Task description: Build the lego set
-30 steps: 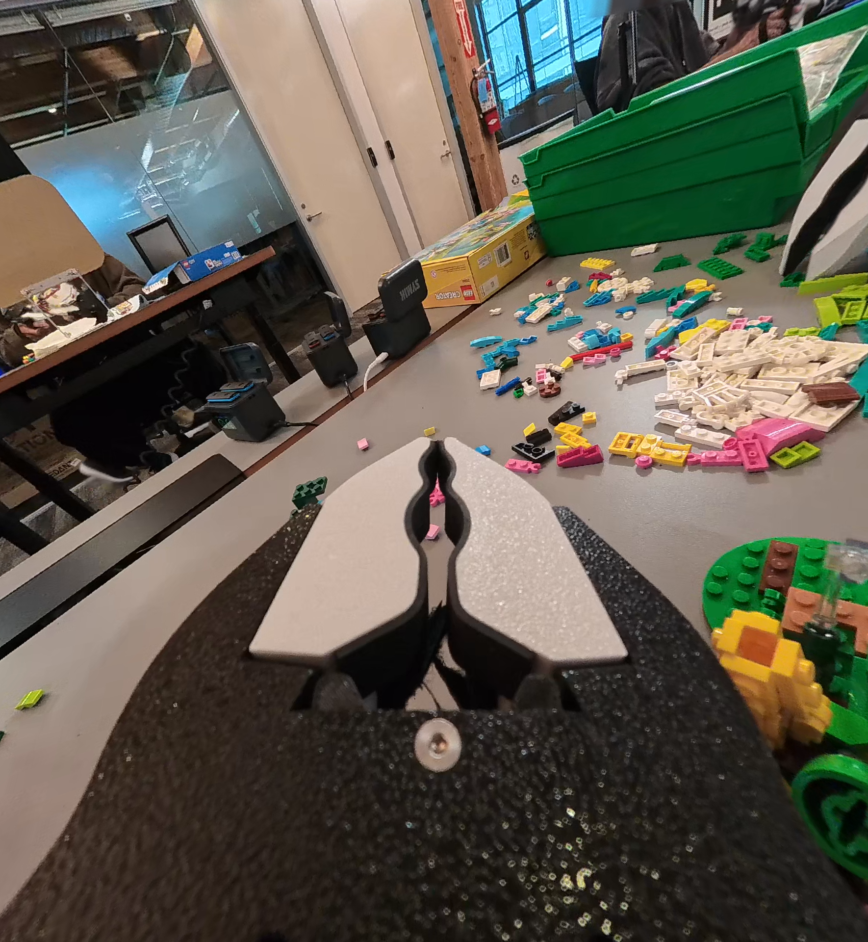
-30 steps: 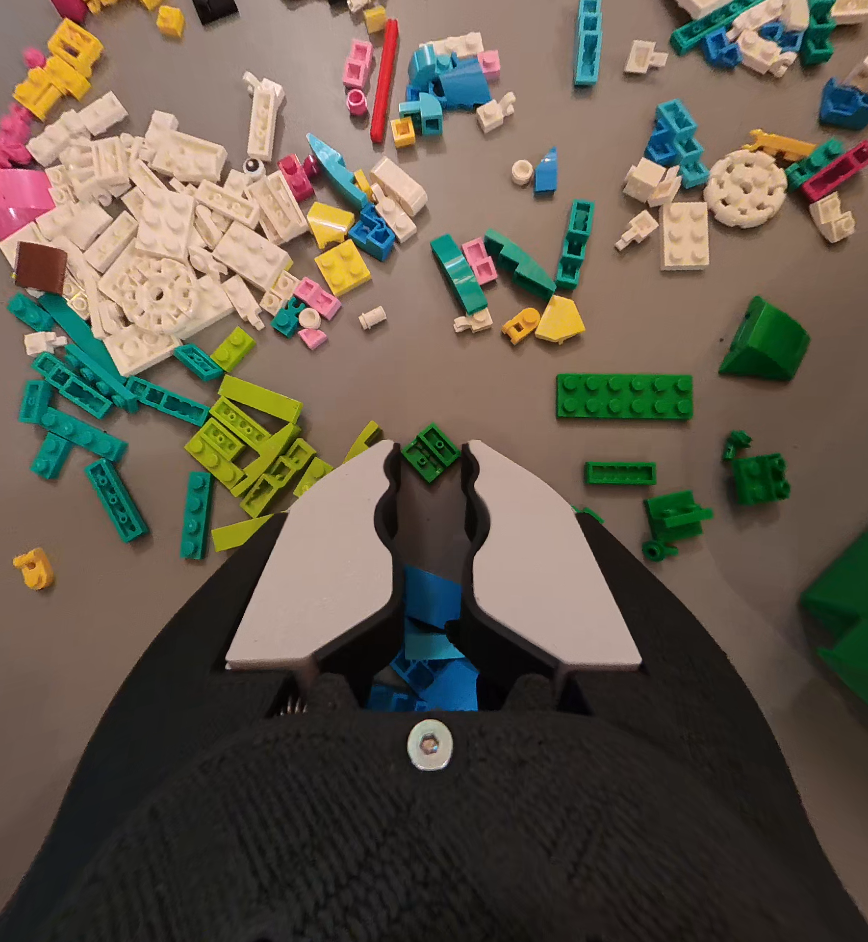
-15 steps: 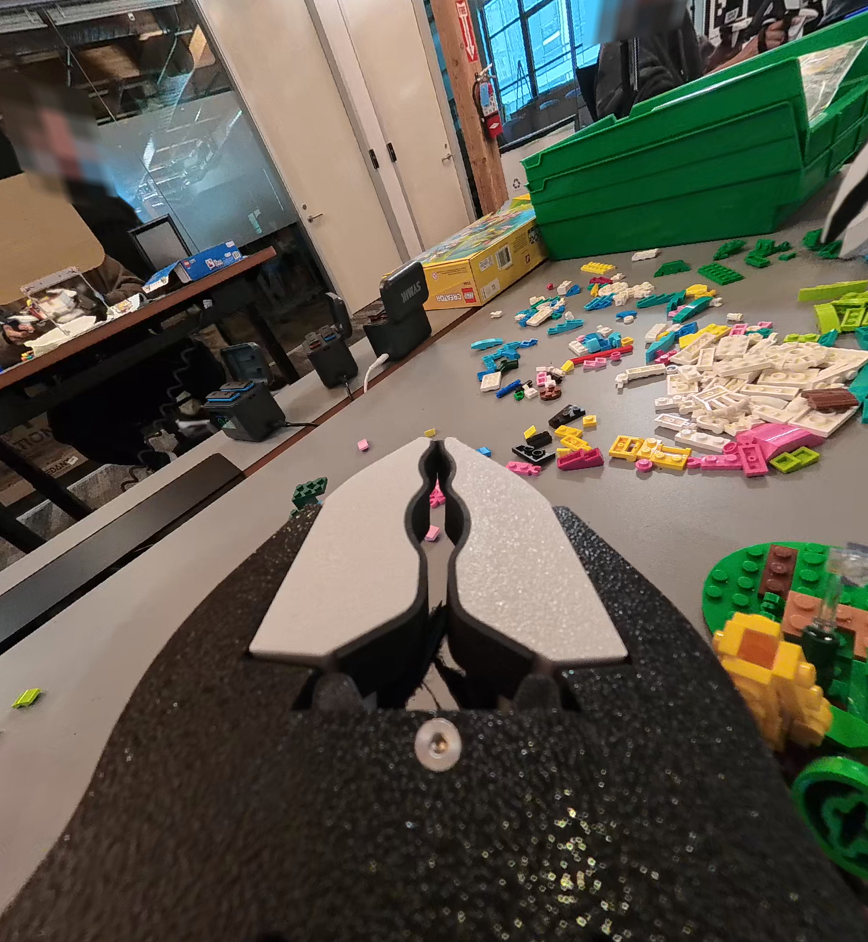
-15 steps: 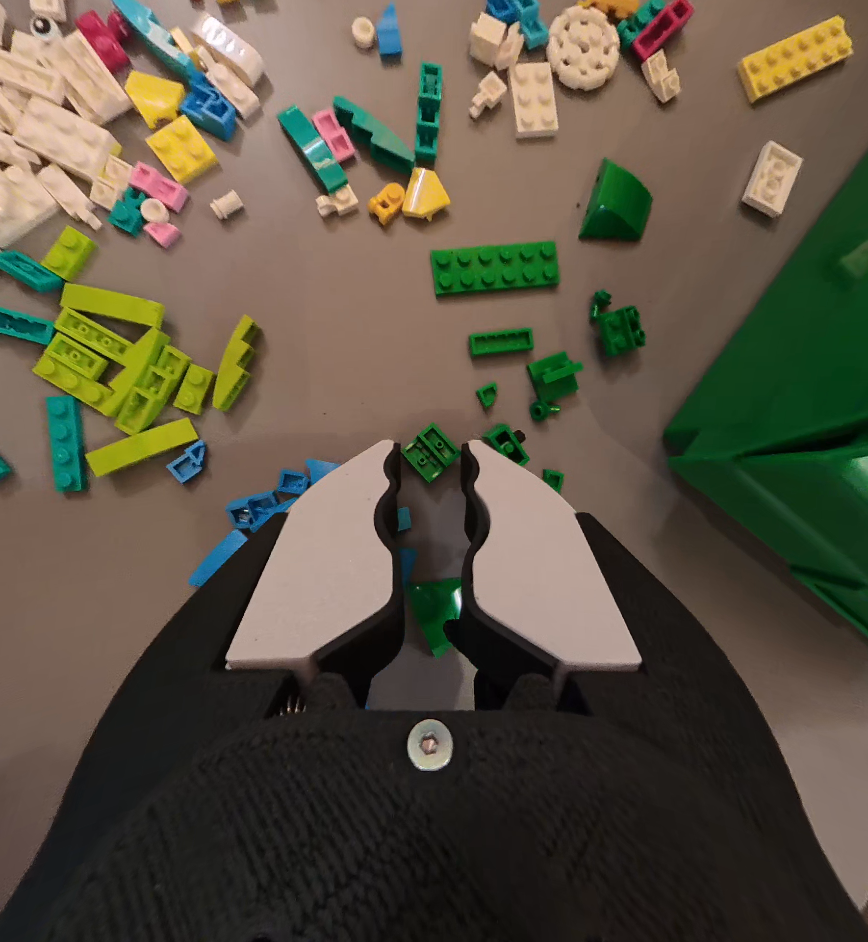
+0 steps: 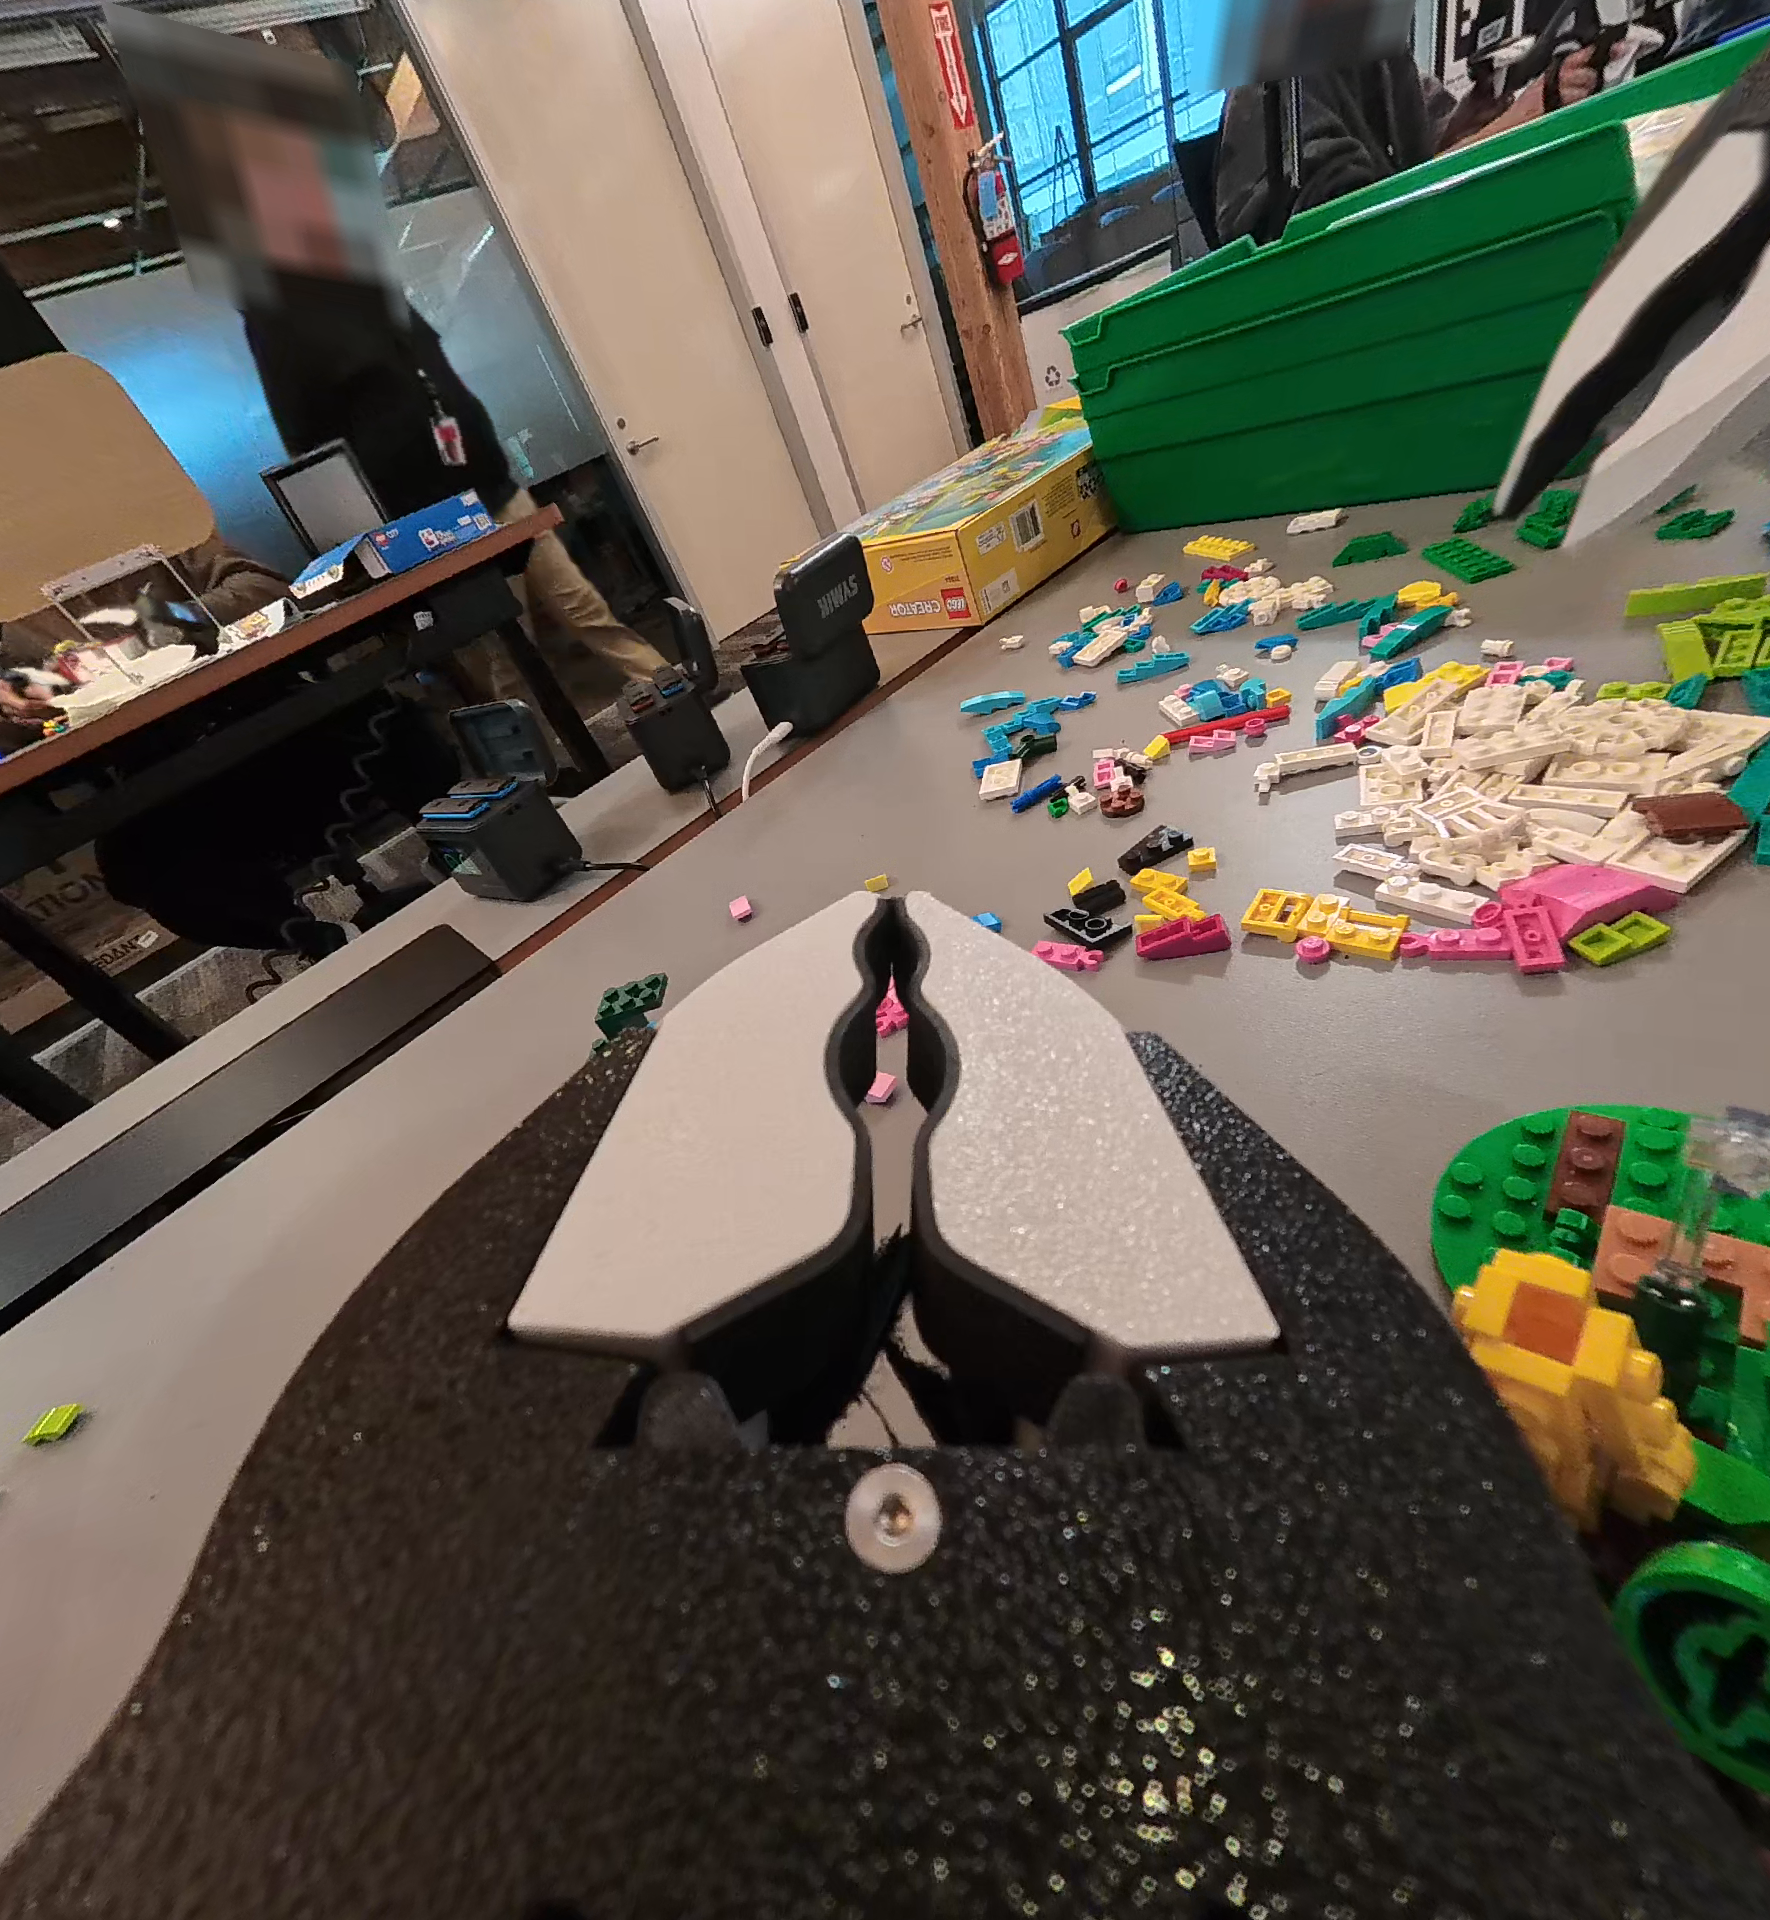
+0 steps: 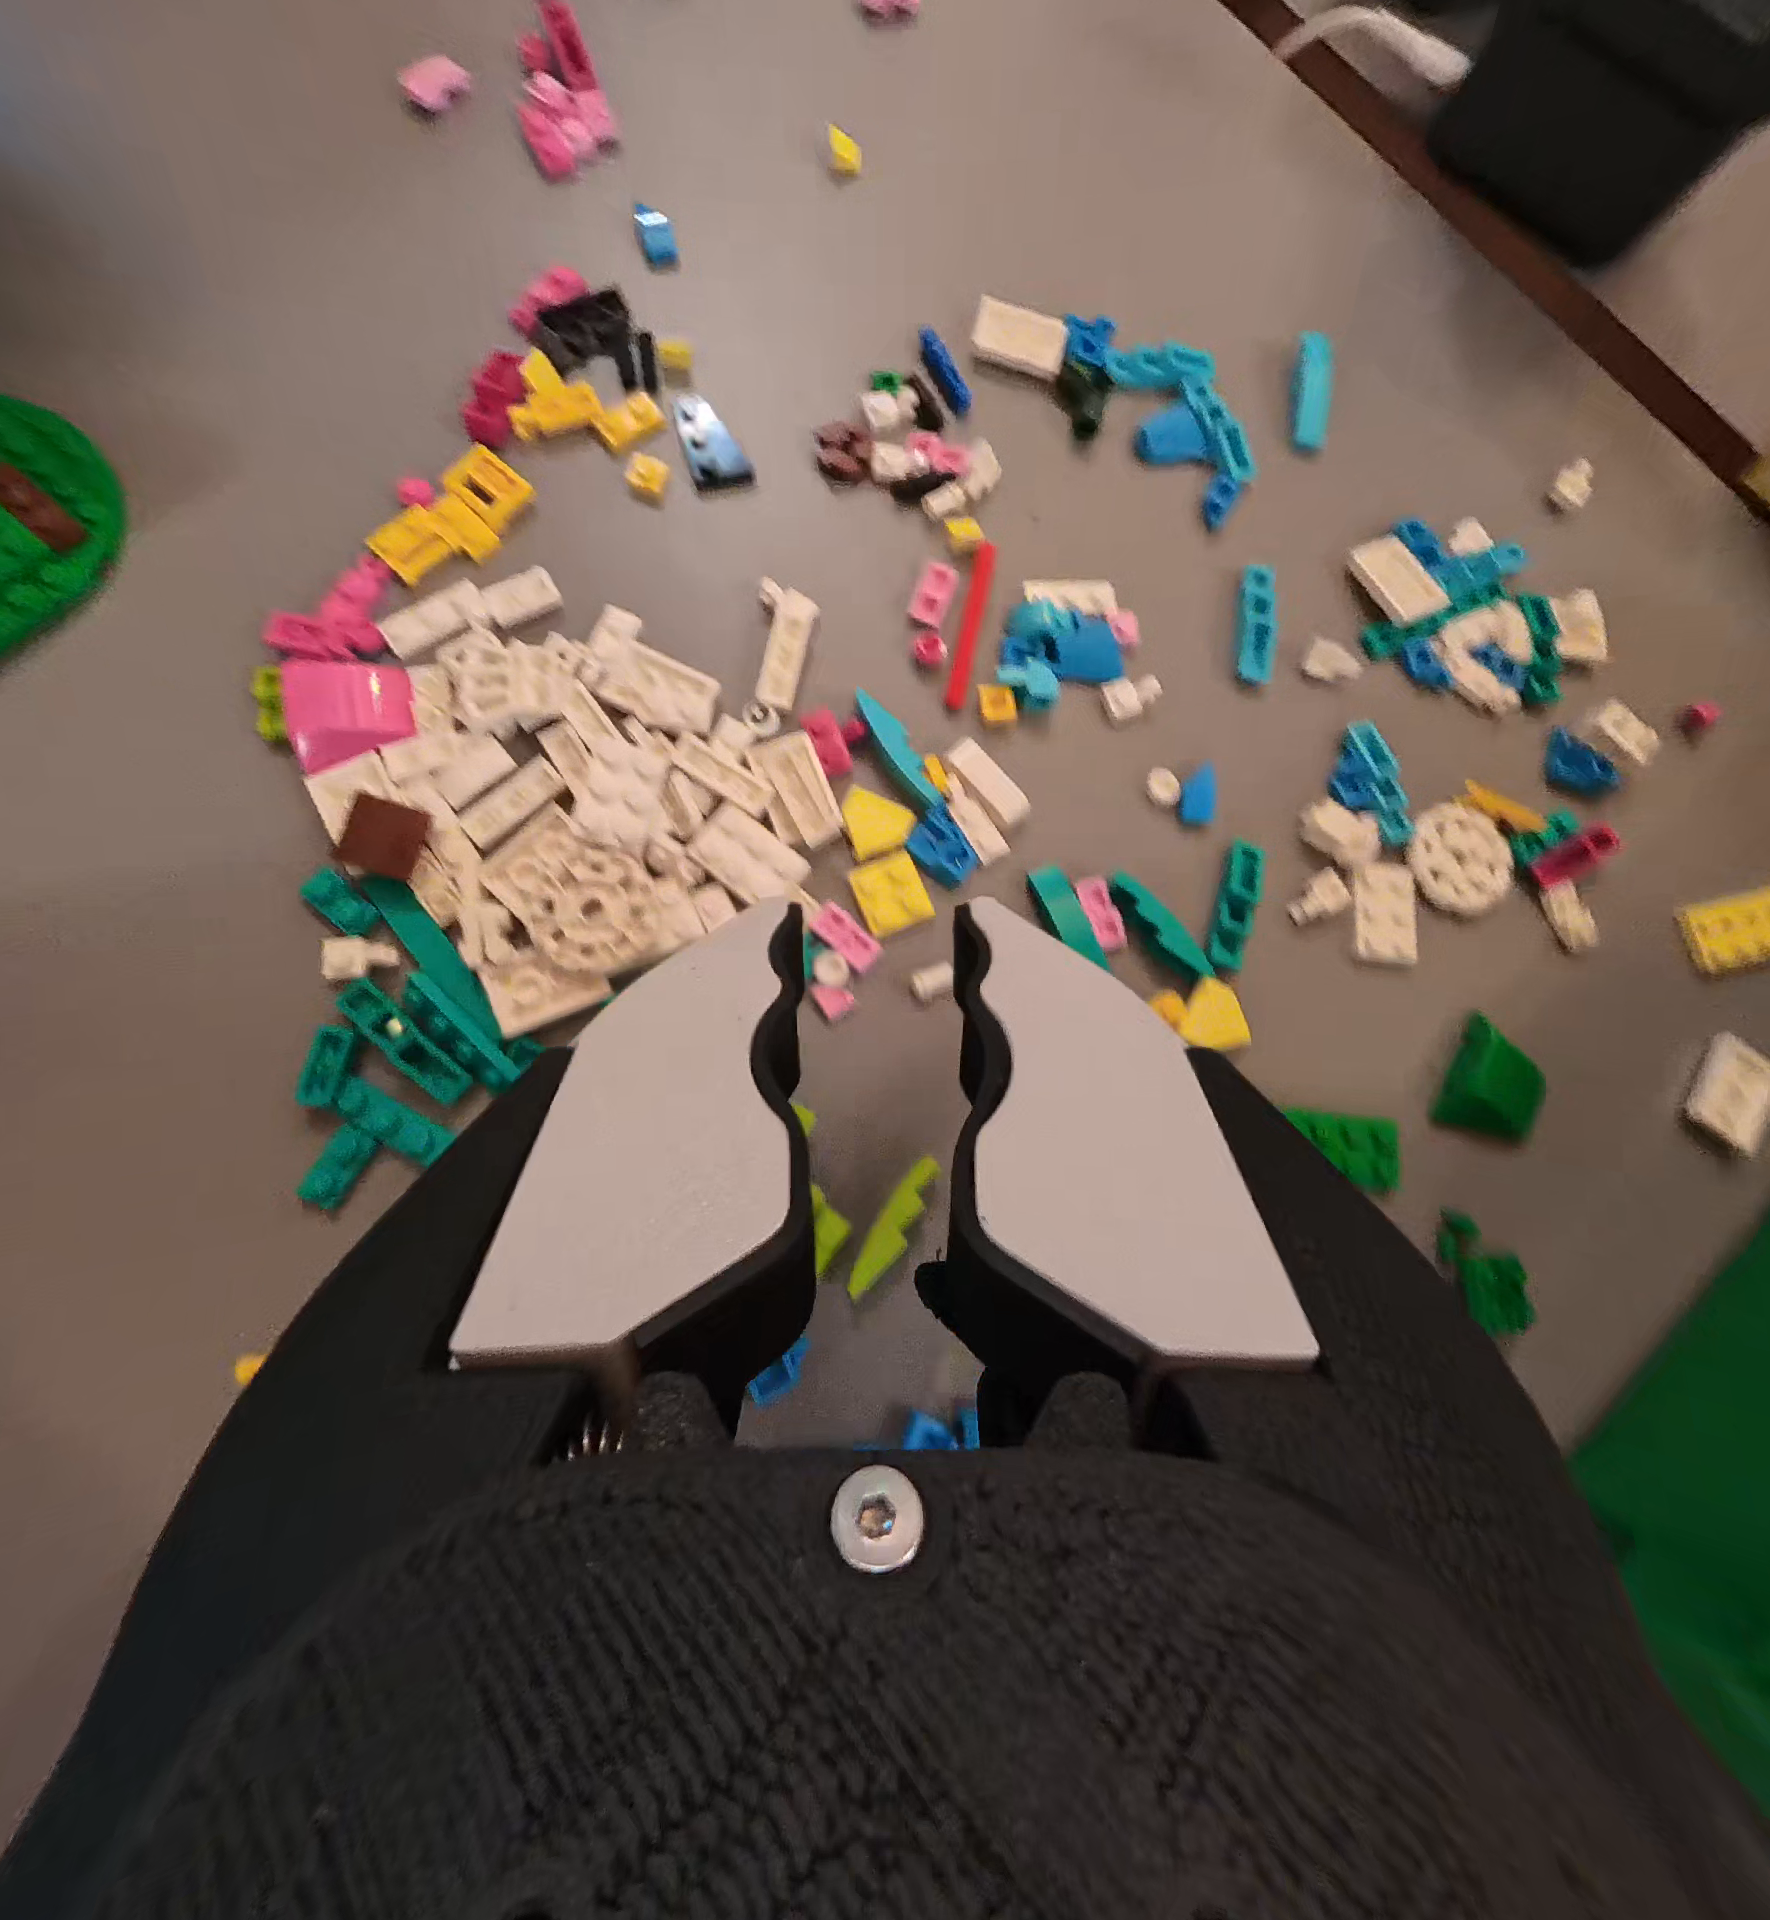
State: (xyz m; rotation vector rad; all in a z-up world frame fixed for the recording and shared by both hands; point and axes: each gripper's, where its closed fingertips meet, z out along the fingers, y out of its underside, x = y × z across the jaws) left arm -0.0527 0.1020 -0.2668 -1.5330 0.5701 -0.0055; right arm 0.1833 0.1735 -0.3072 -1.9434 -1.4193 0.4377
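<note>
A: Left gripper (image 5: pixel 891 914) shut, tips together on nothing, low over bare grey surface (image 5: pixel 1276 1039). Beside it on the right, a green round plate (image 5: pixel 1504 1195) with a yellow brick figure (image 5: pixel 1567 1382).

B: Right gripper (image 6: pixel 879 935) parted, nothing between the pads, hanging above the white brick heap (image 6: pixel 590 790). Small pink pieces (image 6: pixel 845 935) and a white stud lying just past the tips.

A: Risks?

B: Crowded, mixed pieces there: likely to catch two at once, or flick a neighbour aside. Right view blurred too, so aim perhaps unsteady.

A: And a careless sweep on the left could knock the yellow figure off its plate.

B: Farther off, green bins (image 5: pixel 1328 395) stacked at the far right, a yellow box (image 5: pixel 974 540), black chargers (image 5: pixel 507 831) along the far-left edge. Beyond, a glass wall, white doors, a second desk (image 5: pixel 237 665), people.
</note>
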